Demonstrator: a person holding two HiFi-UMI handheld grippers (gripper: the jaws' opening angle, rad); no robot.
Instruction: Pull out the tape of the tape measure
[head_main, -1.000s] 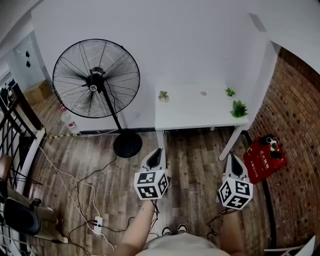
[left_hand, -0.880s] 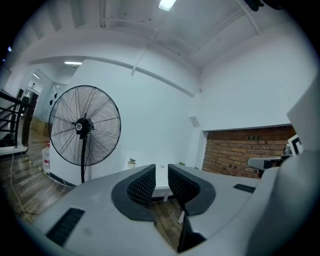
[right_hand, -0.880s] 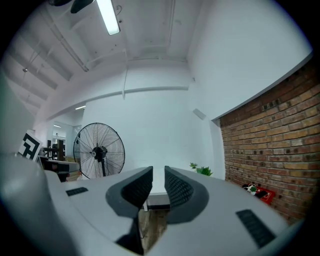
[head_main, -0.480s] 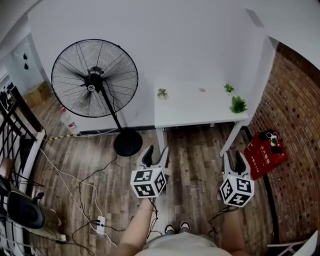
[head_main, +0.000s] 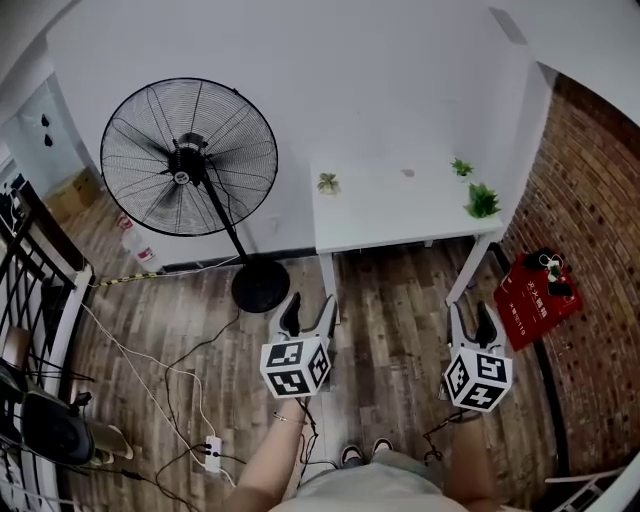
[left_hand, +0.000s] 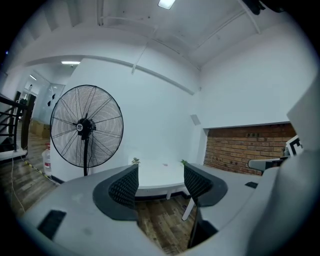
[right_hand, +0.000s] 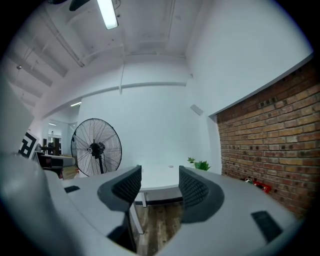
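White-walled room, white table (head_main: 390, 210) ahead. The left gripper (head_main: 311, 300), jaws just opening, and right gripper (head_main: 472, 310) are spread, empty. No tape measure is discernible; presumably brace its hard case, pinch the springy tape's tip.

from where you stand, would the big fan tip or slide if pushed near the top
Likely to rock or tip: the fan carries a wide cage high on a thin pole. Its round base looks small beside that cage, though probably heavy, so a low push might slide it over the wooden floor instead.
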